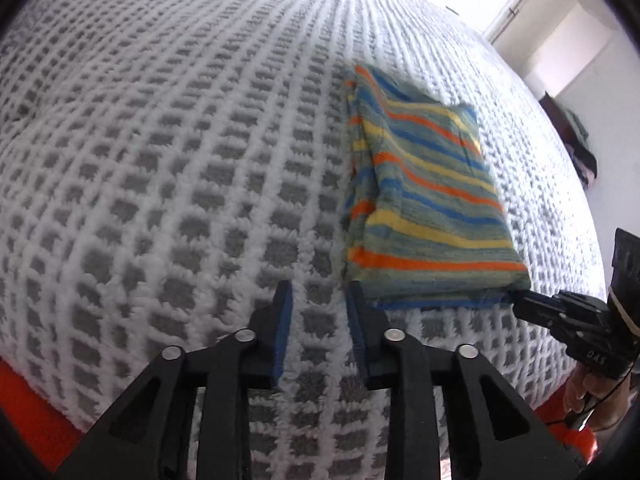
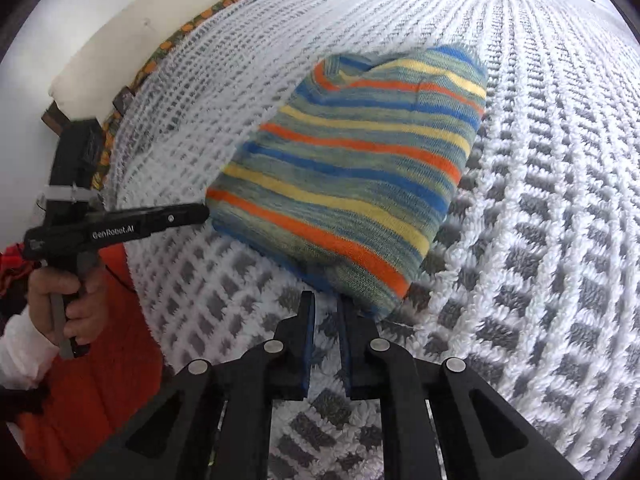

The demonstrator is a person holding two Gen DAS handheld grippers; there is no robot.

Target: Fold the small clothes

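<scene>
A folded garment with blue, orange, yellow and green stripes (image 1: pixel 424 200) (image 2: pixel 352 172) lies flat on a white and grey waffle blanket (image 1: pixel 168 168). My left gripper (image 1: pixel 319 296) is open just off the garment's near left corner. Its right finger touches that corner and only blanket shows between the fingers. From the right wrist, the left gripper (image 2: pixel 200 213) has its tip against the same corner. My right gripper (image 2: pixel 326 300) has its jaws almost together at the garment's near right corner. From the left wrist, the right gripper (image 1: pixel 518 300) has its tip pinched on that corner's hem.
The blanket (image 2: pixel 540 200) covers a bed that fills both views. Orange fabric (image 1: pixel 28 408) (image 2: pixel 92 360) runs along the near edge. A hand (image 2: pixel 68 300) in a white sleeve holds the left tool. A white wall (image 2: pixel 120 28) stands at the left, and dark furniture (image 1: pixel 576 140) at the far right.
</scene>
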